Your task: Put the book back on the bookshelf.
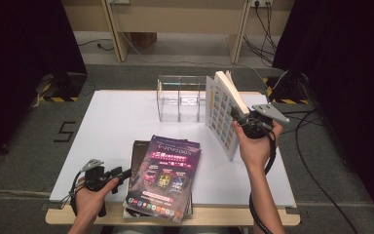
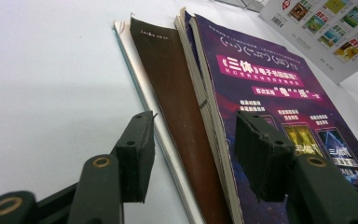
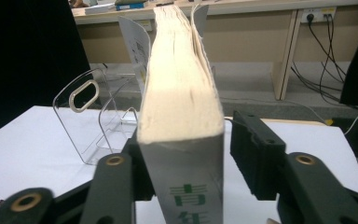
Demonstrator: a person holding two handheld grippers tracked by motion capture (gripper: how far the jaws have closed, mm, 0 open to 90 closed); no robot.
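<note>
My right tool (image 3: 186,154) stands open around the thick grey-covered paperback book (image 3: 182,116), upright on the white tabletop (image 1: 112,126) just beside the clear acrylic organiser (image 1: 180,100); a gap shows at one pad. My left tool (image 2: 193,154), open and empty, straddles the purple magazine stack's (image 2: 261,107) edge.

Black fingers (image 3: 261,154); brass screws; grey plates

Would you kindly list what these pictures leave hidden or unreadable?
- Upright book: its lower end is cut off by the bottom edge of the right gripper view.
- Brown book: the purple magazine covers most of it in the high view.
- Clear rack: the upright book hides its right end in the high view.
</note>
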